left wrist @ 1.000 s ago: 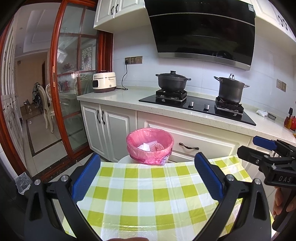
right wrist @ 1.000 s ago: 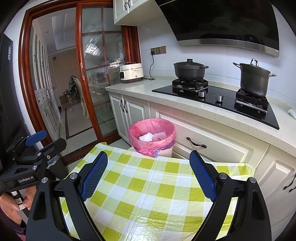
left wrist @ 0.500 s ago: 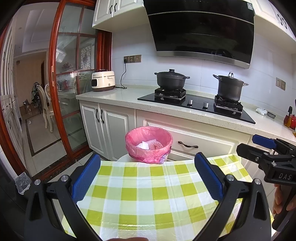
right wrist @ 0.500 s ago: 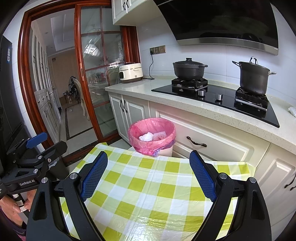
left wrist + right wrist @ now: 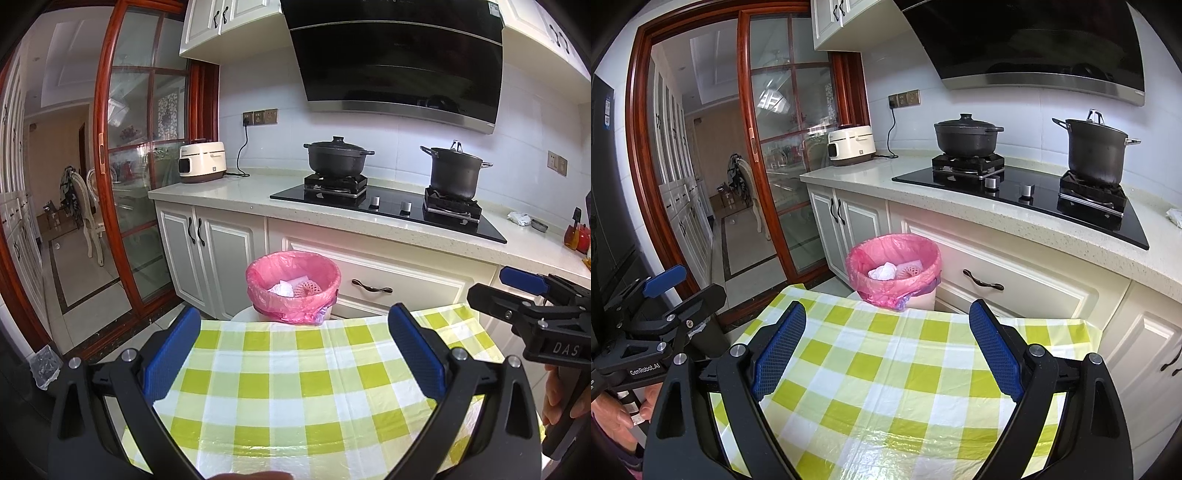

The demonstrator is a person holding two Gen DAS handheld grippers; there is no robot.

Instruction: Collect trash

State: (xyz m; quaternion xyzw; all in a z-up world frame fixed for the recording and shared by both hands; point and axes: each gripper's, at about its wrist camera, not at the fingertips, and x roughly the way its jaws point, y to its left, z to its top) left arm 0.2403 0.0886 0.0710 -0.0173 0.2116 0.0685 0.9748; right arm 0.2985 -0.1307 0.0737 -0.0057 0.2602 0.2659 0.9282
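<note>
Both tongs hang over a table draped in a green-and-white checked cloth (image 5: 291,384), and both are released, blue pads spread wide with nothing between them. The left gripper (image 5: 295,354) has only cloth under its gap; off to its right, level with its fingers, sits the right gripper (image 5: 888,350), seen side-on in the left wrist view with a bare hand (image 5: 561,391) on its handle. From the right wrist view the left gripper shows likewise to the left, a hand (image 5: 617,413) wrapped on its grip. Straight ahead of both pairs of fingers, just past the far edge of the cloth, stands the trash bin (image 5: 293,286) on the floor, lined with a pink bag; inside lie a crumpled white tissue (image 5: 882,272) and a pale perforated round piece (image 5: 910,268), touching each other. Behind the bin run white cabinets (image 5: 218,254) with dark handles, topped by a light counter (image 5: 871,177). On it, farther ahead and to the right, a black hob carries a low lidded pot (image 5: 338,157) and a taller stockpot (image 5: 456,173). Ahead to the left a cream rice cooker (image 5: 202,161) is plugged into the wall, beside a red-framed glass door (image 5: 768,147). A black range hood (image 5: 399,59) hangs highest and farthest.
</note>
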